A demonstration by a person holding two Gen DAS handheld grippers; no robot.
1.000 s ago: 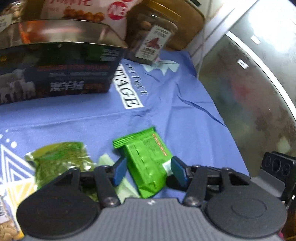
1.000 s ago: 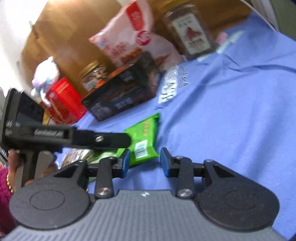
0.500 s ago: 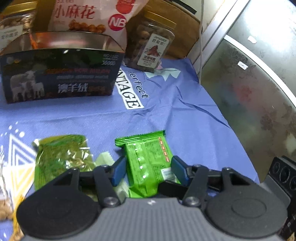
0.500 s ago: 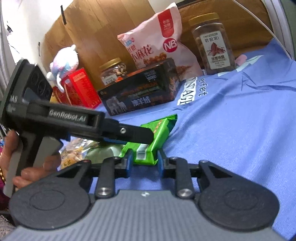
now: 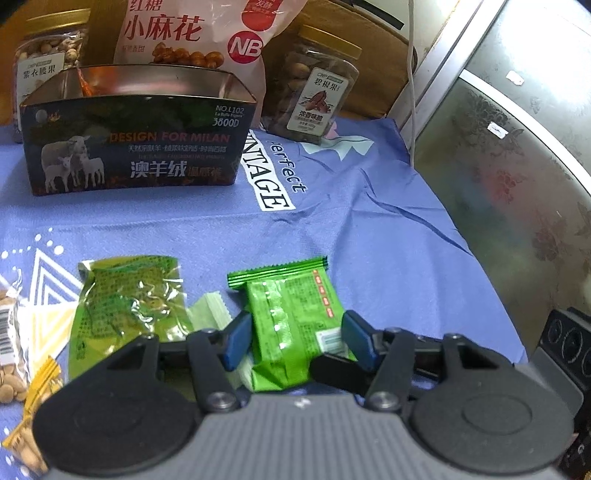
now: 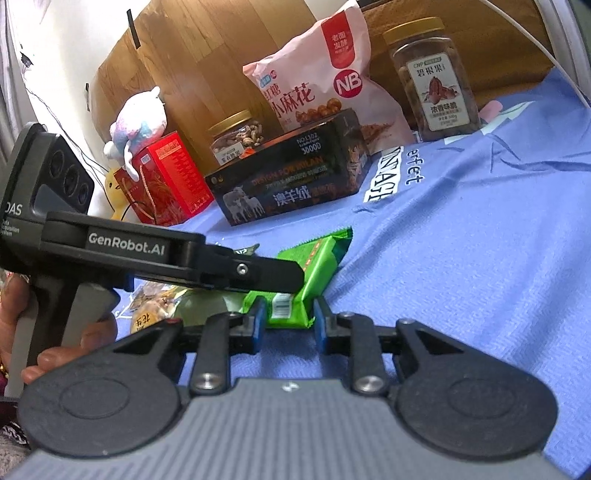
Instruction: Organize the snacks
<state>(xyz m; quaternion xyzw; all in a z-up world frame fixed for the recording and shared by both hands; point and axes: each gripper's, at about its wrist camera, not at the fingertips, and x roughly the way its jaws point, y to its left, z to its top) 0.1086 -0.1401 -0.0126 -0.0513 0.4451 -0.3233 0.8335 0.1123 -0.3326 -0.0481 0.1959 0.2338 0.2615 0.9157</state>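
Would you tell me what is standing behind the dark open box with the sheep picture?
Behind the dark box stand a pink snack bag and a nut jar; a second jar stands further right. The box covers the bag's bottom and the first jar's base.

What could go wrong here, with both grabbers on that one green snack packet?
Both the left gripper and right gripper close on the same green packet; pulling apart might tear or crush it. Lifting it could also drag the olive pouch lying beside it on the blue cloth.

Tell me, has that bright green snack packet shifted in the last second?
Yes. The green packet has been turned: its crimped end pointed left of the dark open box before and now lines up straighter, held between both grippers.
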